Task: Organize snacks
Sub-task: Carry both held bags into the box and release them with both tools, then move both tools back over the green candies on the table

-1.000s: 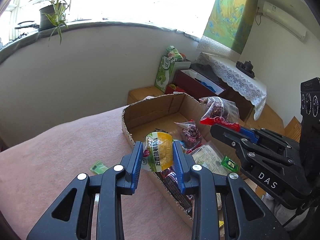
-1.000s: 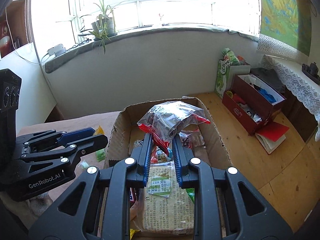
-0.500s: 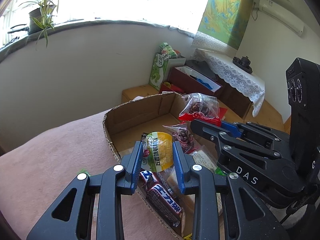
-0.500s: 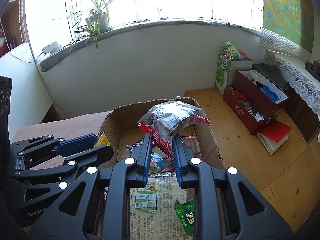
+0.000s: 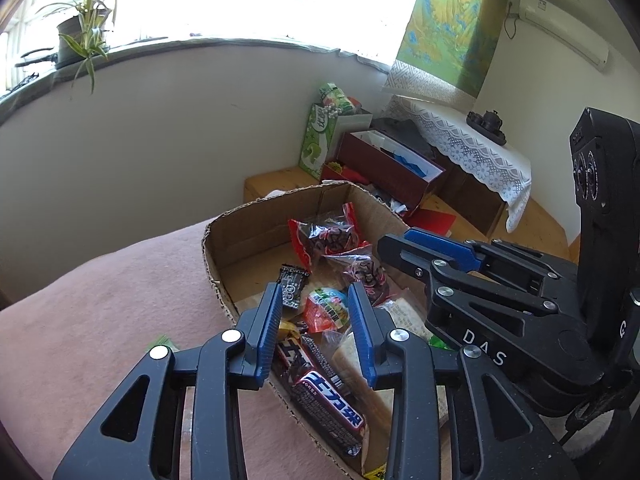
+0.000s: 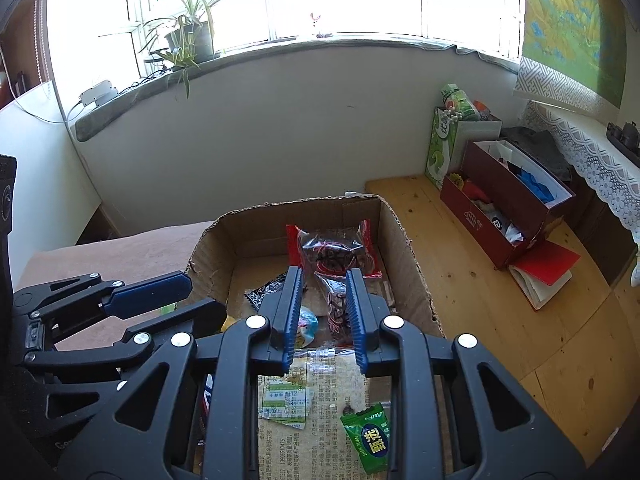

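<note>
**2 empty grippers over 1 snack box**

The left gripper (image 5: 314, 300) hung with its jaws parted to a moderate width and nothing between them; its 2 blue pads (image 5: 267, 332) touched no packet. Below the gap lay 1 round packet with a green-and-red label (image 5: 325, 310), and just nearer the camera 1 dark chocolate bar with white lettering (image 5: 326, 412) lay lengthwise along the box's near wall. The right gripper (image 6: 323, 280) was likewise parted, rather narrower, and held nothing. Under it sat 1 clear packet of dark snacks (image 6: 338, 308), and just beyond that 1 red-edged bag of dark pieces (image 6: 334, 250) lay toward the far end of the box.

All of these lay inside 1 open cardboard box (image 6: 412, 264), which rested on a pink blanket (image 5: 100, 304). Also in the box were 1 small green candy wrapper (image 6: 370, 438), lying on 1 flat beige packet with printed text (image 6: 324, 400), and 1 small black packet (image 5: 292, 286) beside the left gripper's left pad. How many more packets lay beneath these could not be told.

Beyond the box, on the wooden floor (image 6: 480, 292), stood 1 dark red carton (image 6: 504, 204) and 1 green paper bag (image 6: 442, 140). 1 potted plant (image 6: 188, 38) stood on the windowsill.
</note>
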